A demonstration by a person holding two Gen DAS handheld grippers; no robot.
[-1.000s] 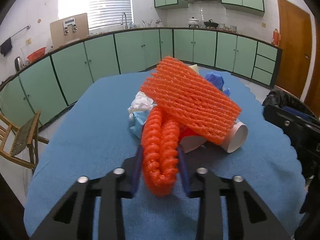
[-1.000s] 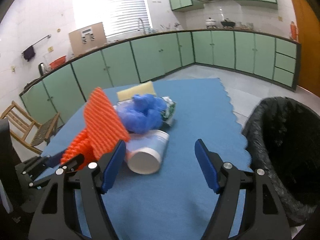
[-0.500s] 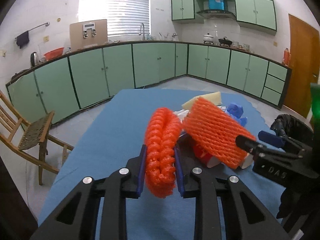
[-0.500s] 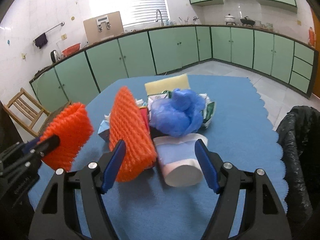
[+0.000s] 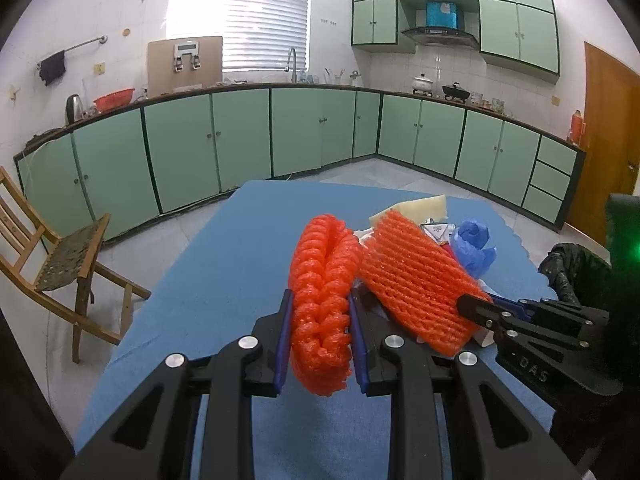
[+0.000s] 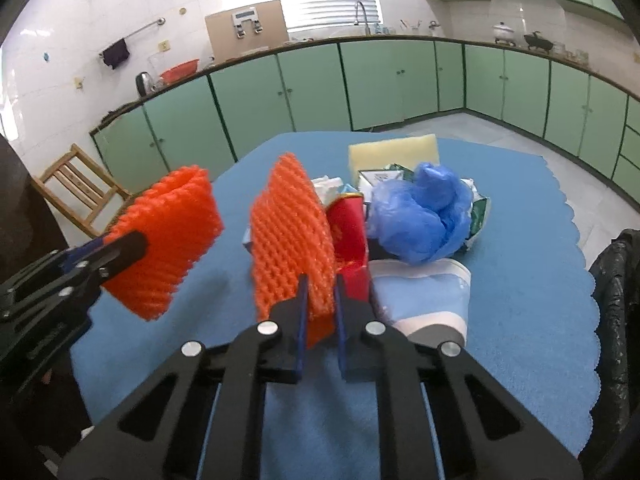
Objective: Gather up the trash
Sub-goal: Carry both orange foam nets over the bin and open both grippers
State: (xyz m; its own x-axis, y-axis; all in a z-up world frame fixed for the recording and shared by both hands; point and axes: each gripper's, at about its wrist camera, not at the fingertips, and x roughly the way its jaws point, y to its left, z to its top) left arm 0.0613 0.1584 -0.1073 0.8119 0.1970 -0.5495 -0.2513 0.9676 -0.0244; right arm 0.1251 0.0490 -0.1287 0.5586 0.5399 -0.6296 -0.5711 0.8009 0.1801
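Two orange foam nets are up off the blue table [image 5: 224, 264]. My left gripper [image 5: 320, 300] is shut on the folded orange foam net [image 5: 322, 280], held clear above the cloth; the same net [image 6: 172, 236] shows at the left of the right wrist view. My right gripper [image 6: 320, 280] has its jaws closing, and the pads press on the lower edge of the flat orange foam net [image 6: 292, 232], which stands upright against the pile. That flat net [image 5: 416, 284] shows in the left wrist view with the right gripper [image 5: 476, 308] on its corner.
The pile behind holds a blue plastic bag [image 6: 424, 216], a red packet [image 6: 352, 232], a lying paper cup [image 6: 428, 300], a yellow sponge [image 6: 392, 152] and wrappers. A black-lined bin [image 6: 616, 280] stands off the table's right edge. A wooden chair [image 5: 60, 256] is at the left.
My right gripper went from wide open to shut on the flat net's edge. The left gripper rose with the folded net, which now hangs apart from the flat one.
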